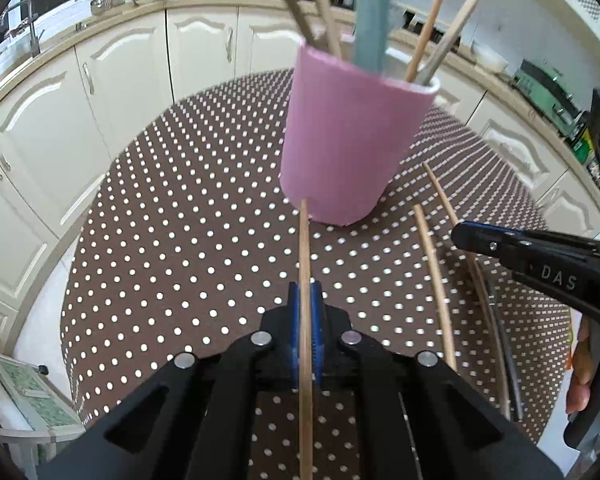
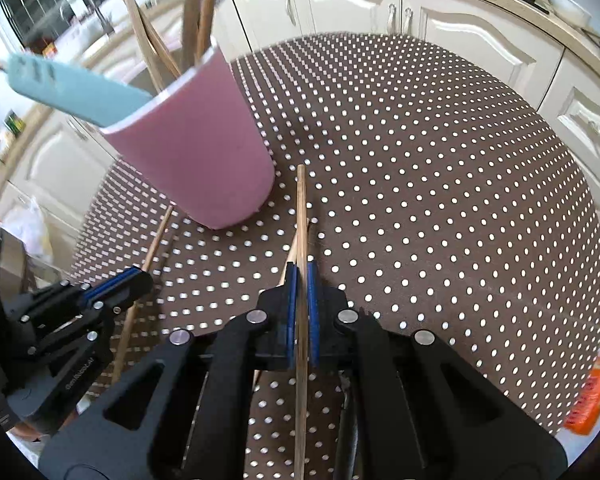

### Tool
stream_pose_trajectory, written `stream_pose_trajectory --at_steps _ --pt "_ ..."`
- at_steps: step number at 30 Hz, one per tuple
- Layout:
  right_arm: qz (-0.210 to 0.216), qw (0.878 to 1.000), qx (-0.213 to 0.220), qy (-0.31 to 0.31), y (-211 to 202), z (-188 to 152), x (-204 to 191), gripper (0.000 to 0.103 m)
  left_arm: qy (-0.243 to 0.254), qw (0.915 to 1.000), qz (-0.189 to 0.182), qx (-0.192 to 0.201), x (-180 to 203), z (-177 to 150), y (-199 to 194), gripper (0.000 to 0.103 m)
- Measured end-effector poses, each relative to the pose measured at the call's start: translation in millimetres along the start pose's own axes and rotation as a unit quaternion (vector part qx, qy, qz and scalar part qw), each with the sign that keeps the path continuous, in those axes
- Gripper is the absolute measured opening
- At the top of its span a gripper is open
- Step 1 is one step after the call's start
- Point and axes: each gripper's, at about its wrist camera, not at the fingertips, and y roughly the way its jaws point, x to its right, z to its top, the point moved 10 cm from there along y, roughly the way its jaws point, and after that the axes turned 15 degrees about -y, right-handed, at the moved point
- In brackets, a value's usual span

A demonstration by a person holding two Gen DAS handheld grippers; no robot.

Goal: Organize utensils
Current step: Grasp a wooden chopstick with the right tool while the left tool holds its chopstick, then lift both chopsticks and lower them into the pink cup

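Two wooden sticks were pinched, one in each of my tools: my left hand-held gripper (image 1: 306,304) pressed its blue pads on a wooden stick (image 1: 305,240) whose tip nearly reached the pink cup (image 1: 352,136). My right hand-held gripper (image 2: 302,284) clamped another stick (image 2: 301,208) just beside that cup, above the dotted counter (image 2: 460,200).

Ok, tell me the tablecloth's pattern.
The tablecloth is brown with small white polka dots, clearest in the right wrist view.
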Motion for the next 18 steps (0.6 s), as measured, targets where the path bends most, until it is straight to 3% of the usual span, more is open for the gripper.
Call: stream_pose_trajectory --at_steps 9,18 --pt "0.026 0.996 0.086 0.023 -57.2 -14.7 9.3 0.006 0.02 0.998 -0.038 0.046 29.3 -11.0 -41.4 0.005" --pt "0.051 0.985 0.163 0.026 -113.2 -14.9 18.2 0.006 0.045 0.9897 -0.083 0.107 74.3 -11.3 -92.9 0.005"
